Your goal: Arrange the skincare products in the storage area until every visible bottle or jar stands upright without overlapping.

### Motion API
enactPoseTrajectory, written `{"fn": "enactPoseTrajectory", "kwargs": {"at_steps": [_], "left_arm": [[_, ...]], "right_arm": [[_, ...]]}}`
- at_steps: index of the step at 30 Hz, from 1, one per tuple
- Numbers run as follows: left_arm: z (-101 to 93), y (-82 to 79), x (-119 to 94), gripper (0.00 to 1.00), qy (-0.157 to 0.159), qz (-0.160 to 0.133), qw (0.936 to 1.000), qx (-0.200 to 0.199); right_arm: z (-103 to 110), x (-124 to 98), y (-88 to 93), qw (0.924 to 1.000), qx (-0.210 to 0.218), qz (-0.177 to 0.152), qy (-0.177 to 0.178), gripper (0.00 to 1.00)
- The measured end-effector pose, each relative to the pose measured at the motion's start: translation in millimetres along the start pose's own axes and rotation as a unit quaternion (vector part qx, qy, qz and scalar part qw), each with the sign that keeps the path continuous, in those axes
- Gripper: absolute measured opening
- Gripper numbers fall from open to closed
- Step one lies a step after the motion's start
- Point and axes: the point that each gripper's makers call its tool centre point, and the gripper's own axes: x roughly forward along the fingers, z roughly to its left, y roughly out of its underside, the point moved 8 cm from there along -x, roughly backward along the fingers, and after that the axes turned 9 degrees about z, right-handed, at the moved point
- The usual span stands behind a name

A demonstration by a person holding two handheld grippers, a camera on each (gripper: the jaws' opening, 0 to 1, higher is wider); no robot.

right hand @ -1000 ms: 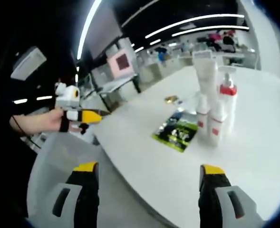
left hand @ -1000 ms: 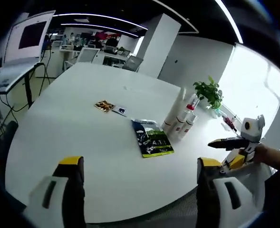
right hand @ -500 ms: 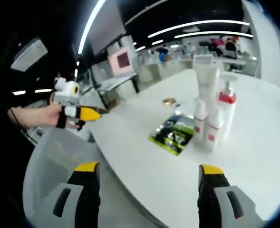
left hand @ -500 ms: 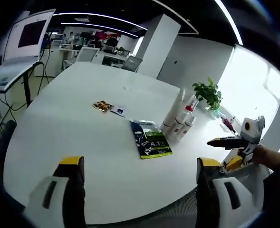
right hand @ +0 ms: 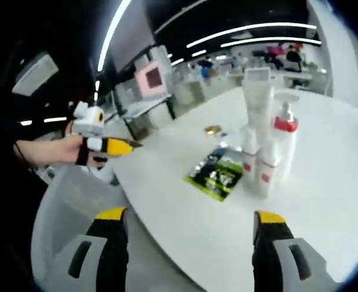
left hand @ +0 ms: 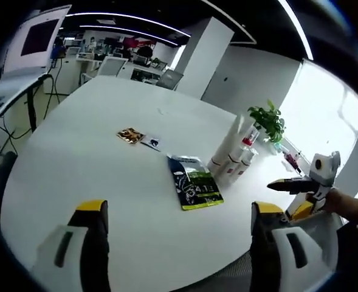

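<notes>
Several white skincare bottles stand upright in a tight cluster on the round white table. Among them are a tall white tube, a pump bottle with a red collar and two small bottles. A green-and-black pouch lies flat beside them. My left gripper is open over the table's near edge, well short of the bottles. My right gripper is open too, off the table's edge. Each gripper appears in the other's view, held by a hand.
A small gold packet and a white sachet lie further along the table. A potted plant stands behind the bottles. A grey chair sits under my right gripper. Desks and a monitor stand beyond the table.
Both views have shifted a little with the hands. Both grippers stay open, and the bottles, pouch and packets have not moved.
</notes>
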Motion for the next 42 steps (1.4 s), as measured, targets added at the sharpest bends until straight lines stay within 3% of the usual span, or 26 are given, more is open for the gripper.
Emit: {"fn": "enactPoseTrajectory", "kwargs": {"at_steps": [14,26,42], "left_arm": [[1.9,-42.9,24.8,0.91,-0.005,0.009,0.9992,0.038],[21.9,-56.3,44.2,0.91,-0.025,0.032,0.9978,0.053],[40.4,-68.5,76.6,0.88,-0.05,0.059,0.9948,0.067]], "right_arm": [[-1.0,3.0,2.3,0.9999,0.006,0.013,0.002,0.86],[-2.5,6.5,7.0,0.9993,0.019,0.031,-0.004,0.86],[-8.7,4.7,7.6,0.9988,0.042,0.023,0.007,0.86]]}}
